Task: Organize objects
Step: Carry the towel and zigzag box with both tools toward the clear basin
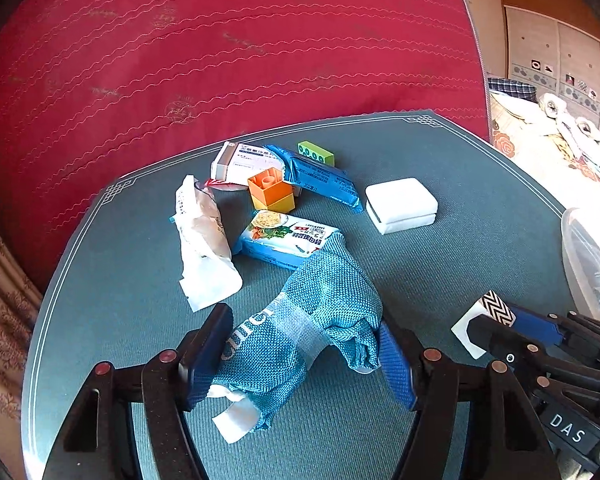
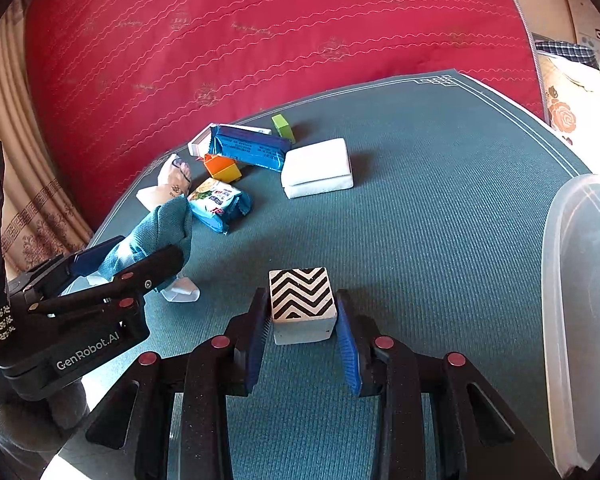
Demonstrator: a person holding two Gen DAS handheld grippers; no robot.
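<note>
My left gripper (image 1: 304,344) is shut on a teal mesh cloth bundle (image 1: 312,320) bound with clear tape, held low over the green table mat (image 1: 440,264). It also shows at the left of the right wrist view (image 2: 152,232). My right gripper (image 2: 303,320) is shut on a white block with a black zigzag top (image 2: 302,300), seen at the right of the left wrist view (image 1: 498,308). A pile of snack packets (image 1: 284,236) and toy bricks (image 1: 270,192) lies at the far left of the mat.
A white folded pad (image 2: 318,168) lies mid-mat. A clear plastic bin (image 2: 580,300) stands at the right edge. A green brick (image 1: 316,153), a blue packet (image 1: 320,178), a white box (image 1: 240,160) and a white pouch (image 1: 204,240) are in the pile. A red mattress (image 2: 260,40) rises behind.
</note>
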